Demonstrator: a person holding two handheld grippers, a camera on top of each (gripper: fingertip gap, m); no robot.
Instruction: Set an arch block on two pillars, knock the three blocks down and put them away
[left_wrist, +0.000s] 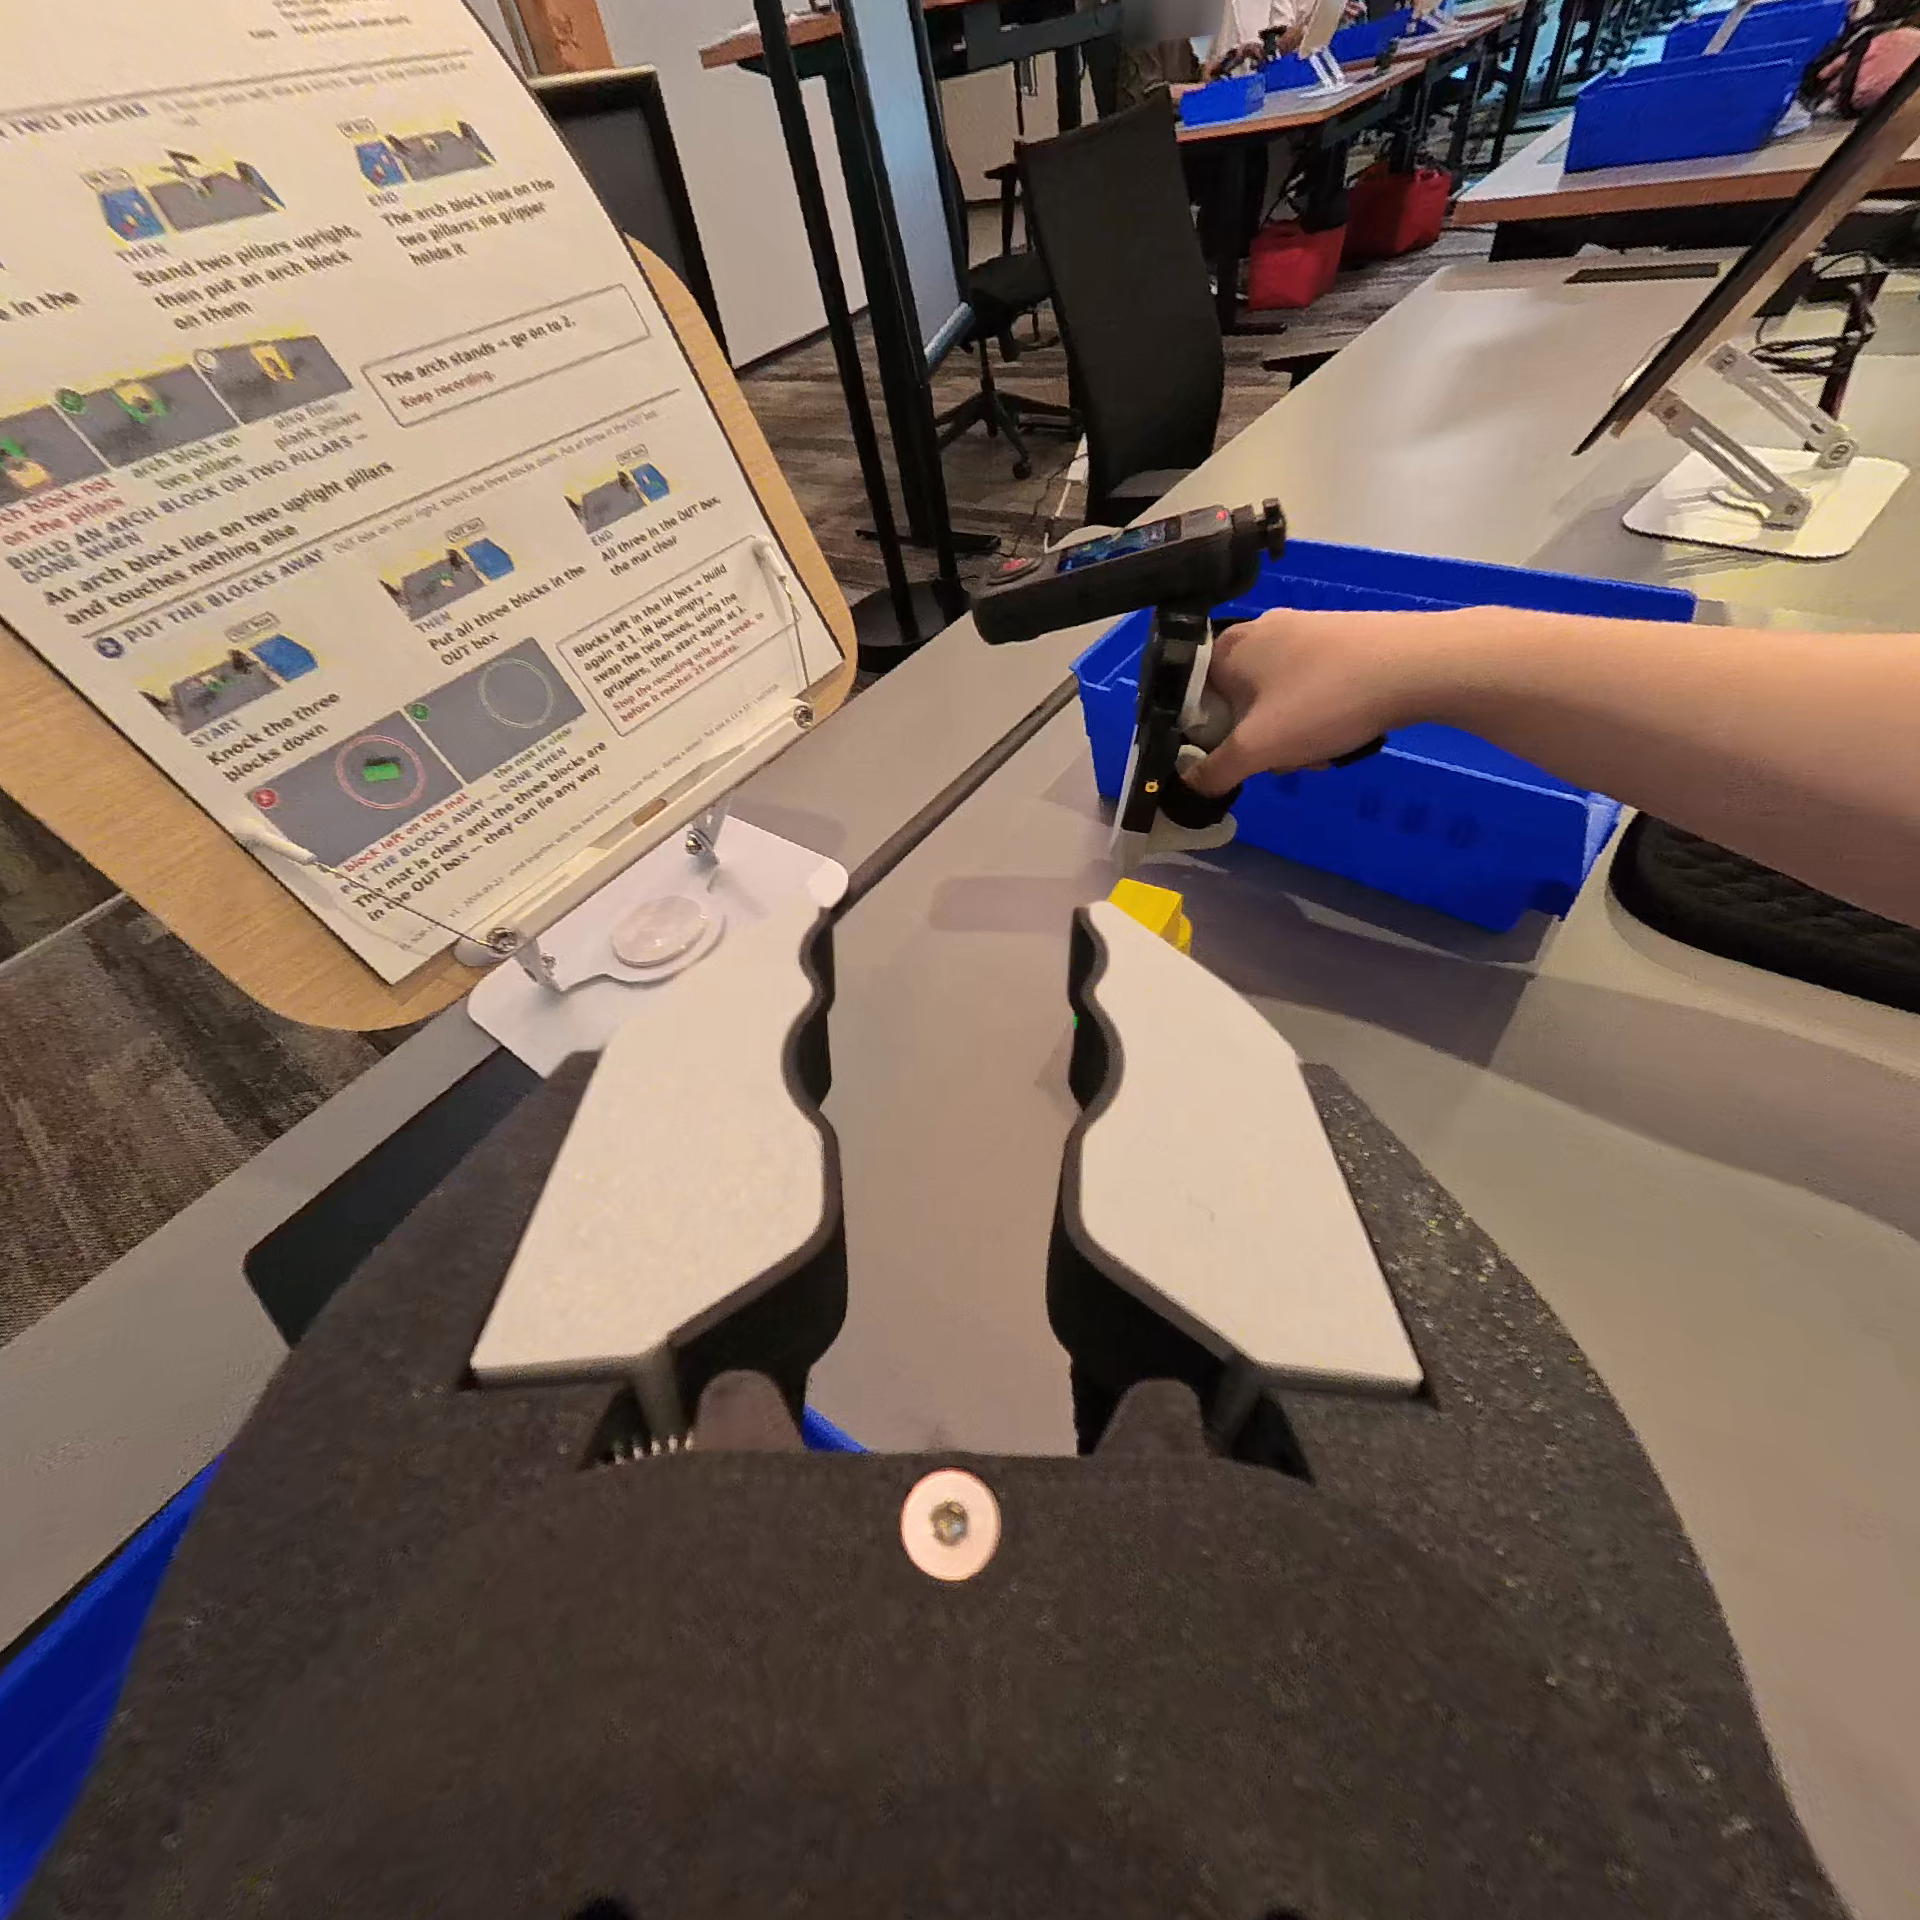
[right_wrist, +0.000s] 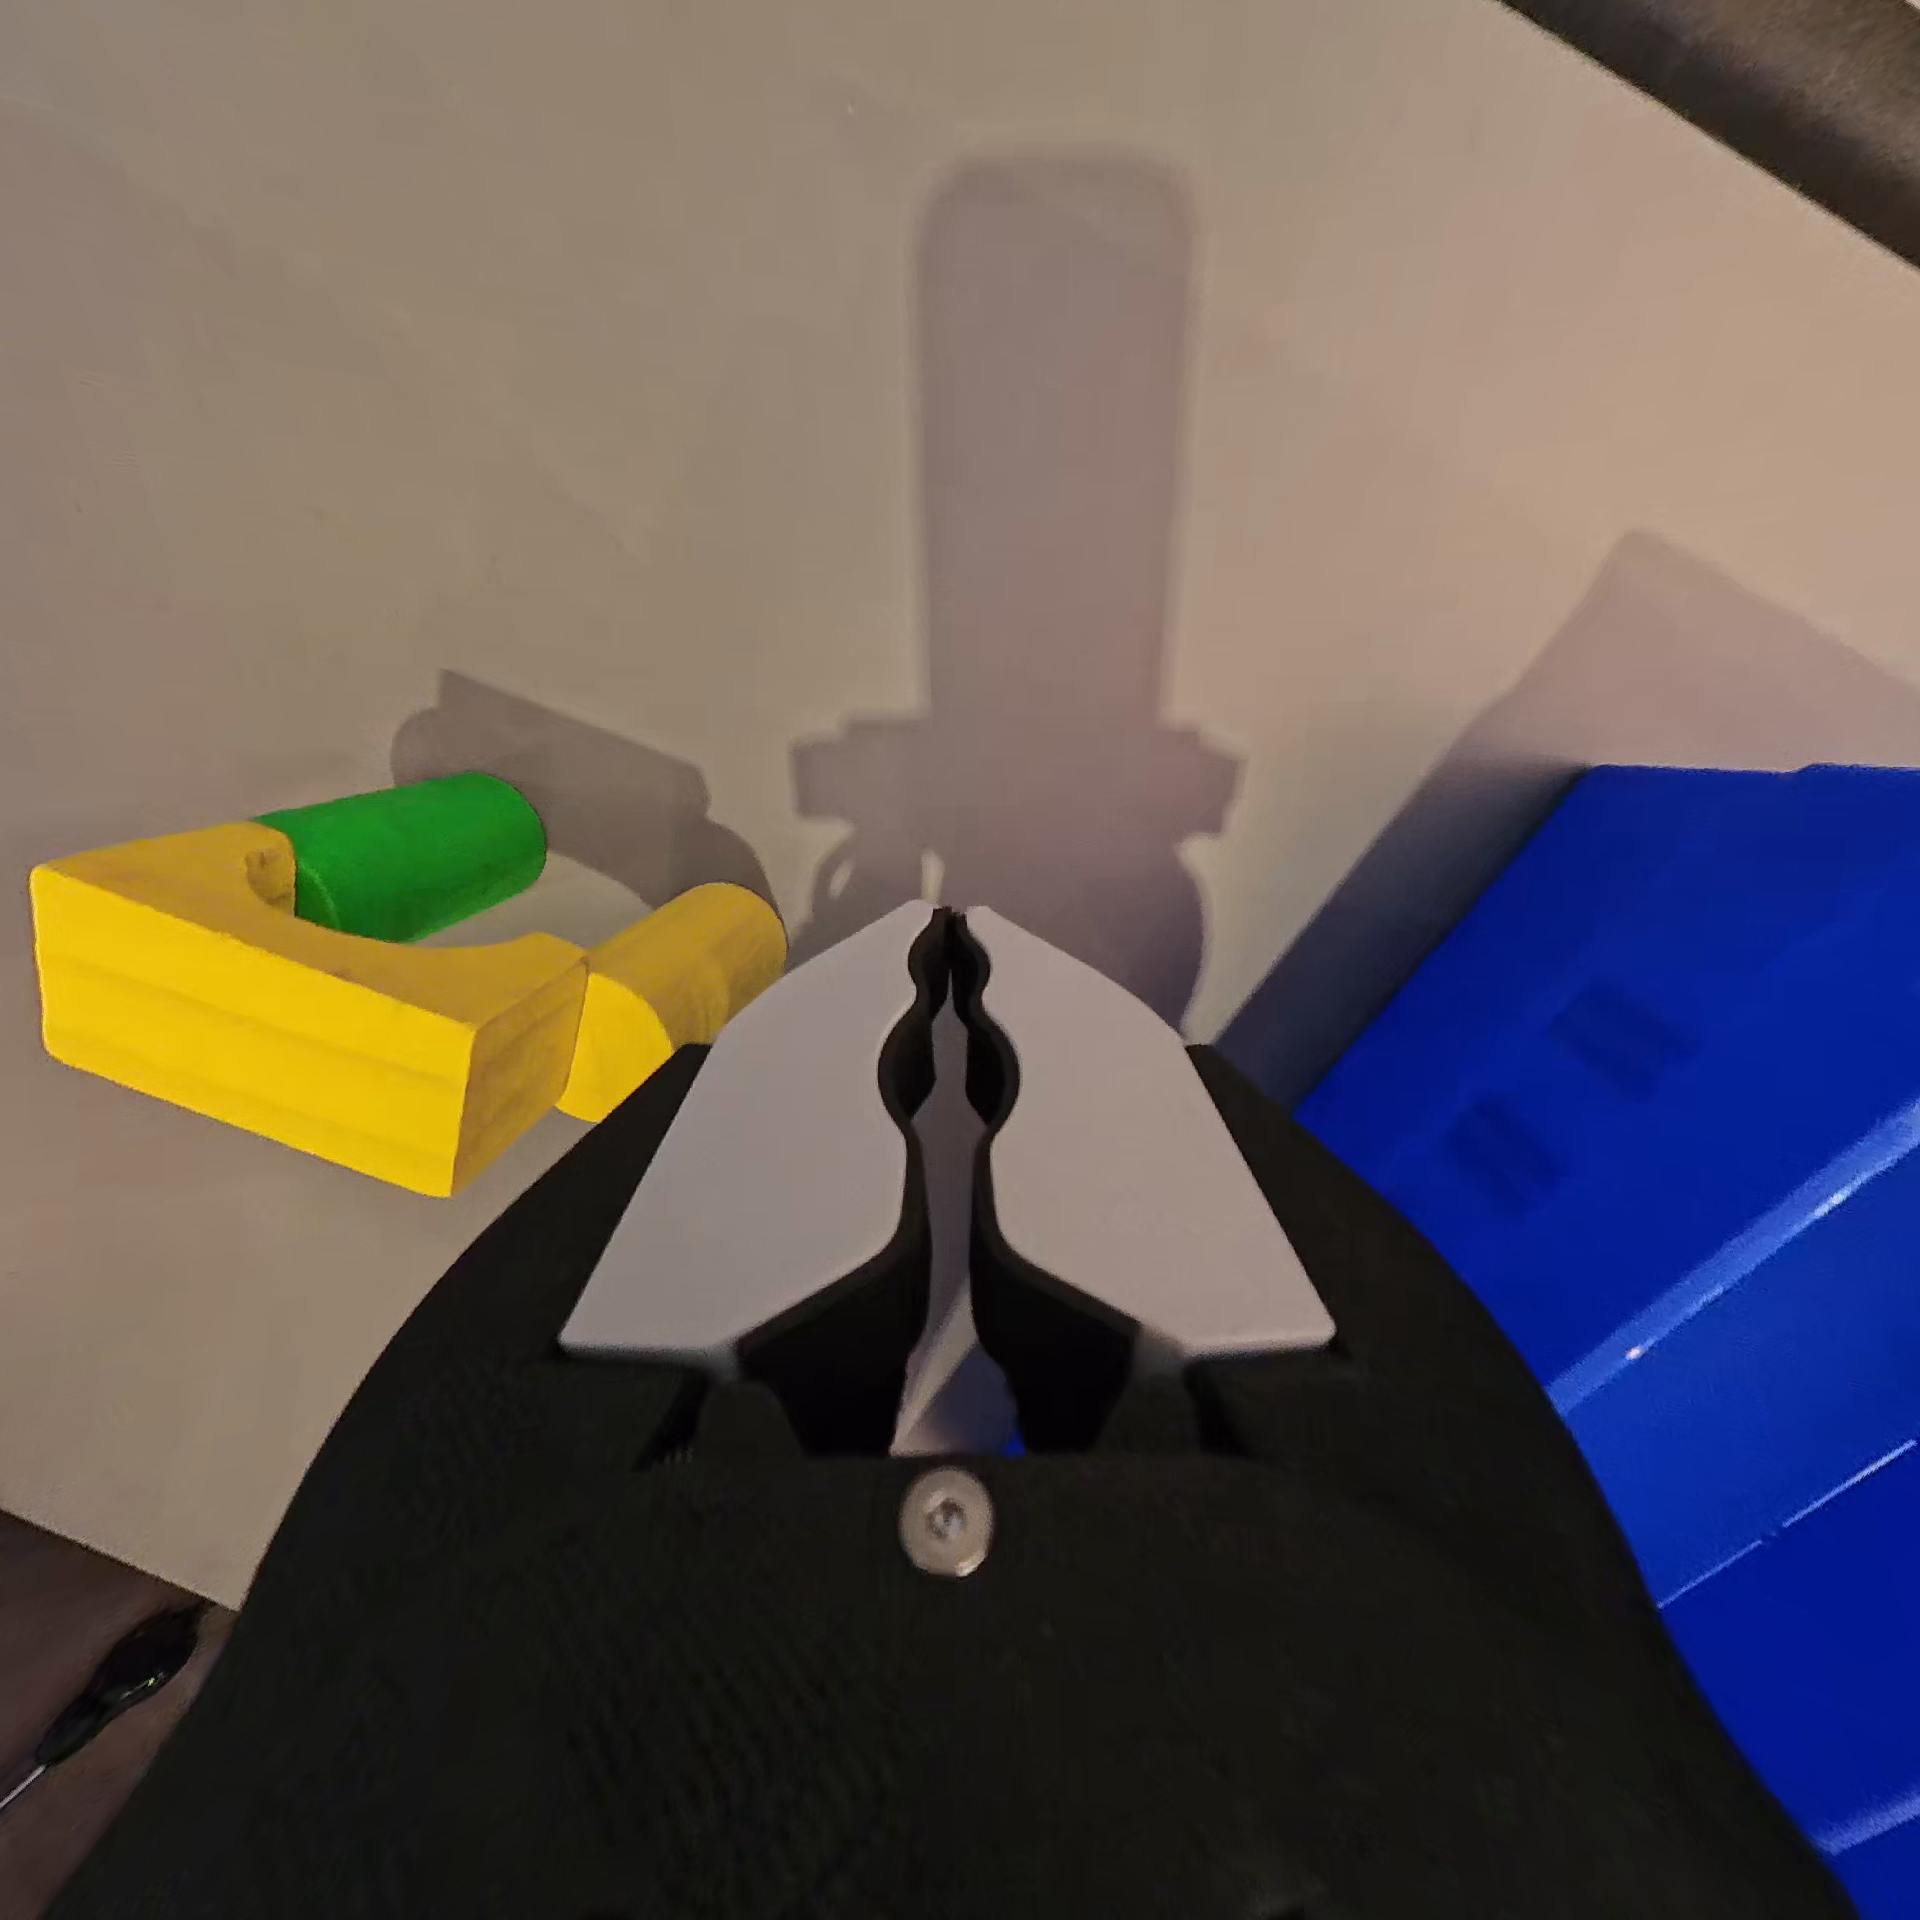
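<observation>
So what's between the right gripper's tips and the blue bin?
Nothing: in the right wrist view only bare grey mat in shadow separates the shut right gripper from the blue bin.

Left hand-held gripper (left_wrist: 951, 997): jaws parted with a wide gap, nothing between them. Right hand-held gripper (right_wrist: 948, 920): jaws closed, tips touching, empty, pointing steeply downward. The person's right hand (left_wrist: 1283, 696) grips its handle, forearm extended.
</observation>
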